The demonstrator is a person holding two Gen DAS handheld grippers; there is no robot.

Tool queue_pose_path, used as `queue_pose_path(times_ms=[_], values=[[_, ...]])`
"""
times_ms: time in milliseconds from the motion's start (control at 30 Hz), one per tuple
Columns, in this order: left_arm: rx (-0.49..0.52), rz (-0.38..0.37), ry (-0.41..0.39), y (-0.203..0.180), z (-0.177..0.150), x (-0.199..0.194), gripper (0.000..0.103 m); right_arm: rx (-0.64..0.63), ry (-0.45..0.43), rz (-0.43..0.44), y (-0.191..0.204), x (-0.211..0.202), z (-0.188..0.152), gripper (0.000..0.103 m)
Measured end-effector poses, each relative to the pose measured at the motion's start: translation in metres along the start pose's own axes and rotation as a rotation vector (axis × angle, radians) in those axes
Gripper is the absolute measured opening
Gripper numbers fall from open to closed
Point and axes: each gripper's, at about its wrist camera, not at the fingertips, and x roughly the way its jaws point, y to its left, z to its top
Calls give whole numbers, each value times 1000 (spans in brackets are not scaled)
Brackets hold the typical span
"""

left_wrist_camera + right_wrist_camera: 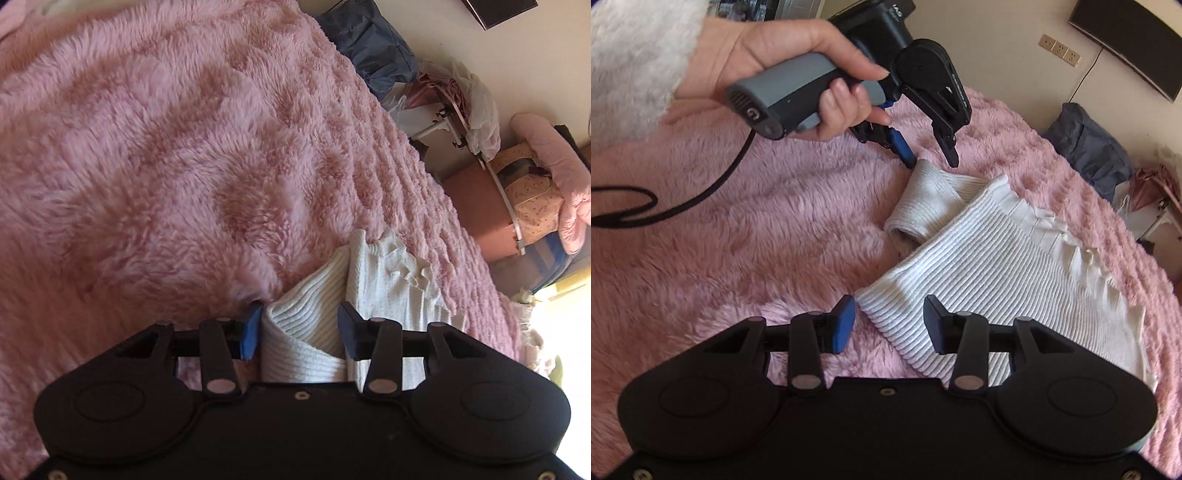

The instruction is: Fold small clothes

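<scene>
While both lie spread, left gripper (pixel 932 160), right gripper (pixel 889 325), one white ribbed garment (pixel 997 266), one pink blanket (pixel 738 240)

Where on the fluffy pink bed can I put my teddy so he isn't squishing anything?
The big stretch of pink blanket left of the white ribbed top, below the black cable, is bare. It is crowded where the left gripper and right gripper hover open at the top's sleeve and hem.

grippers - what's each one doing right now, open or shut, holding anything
Left gripper: open, straddling the end of the white ribbed sleeve, not clamped.
Right gripper: open, around the garment's ribbed hem, holding nothing.
</scene>
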Motion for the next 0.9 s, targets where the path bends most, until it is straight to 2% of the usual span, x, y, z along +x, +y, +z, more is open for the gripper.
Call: queue_pose_path(times_ms=[300,533,600,633,667,767,900], values=[[-11,-110,71,0,9,29,48,-80,7,-70,16,6,-1,42],[44,-104,102,-16,11,46,47,-98,-2,-95,21,10,0,42],[36,-108,111,-18,13,52,39,-87,1,-78,20,12,1,37],[51,-103,106,-20,13,55,30,-78,3,-69,19,12,1,30],[73,-102,114,-22,13,56,11,-74,6,-63,18,12,2,25],[52,-110,121,-22,13,58,8,-53,-2,-65,15,10,2,18],[25,-115,118,-21,13,54,8,-21,-11,-56,9,7,4,16]])
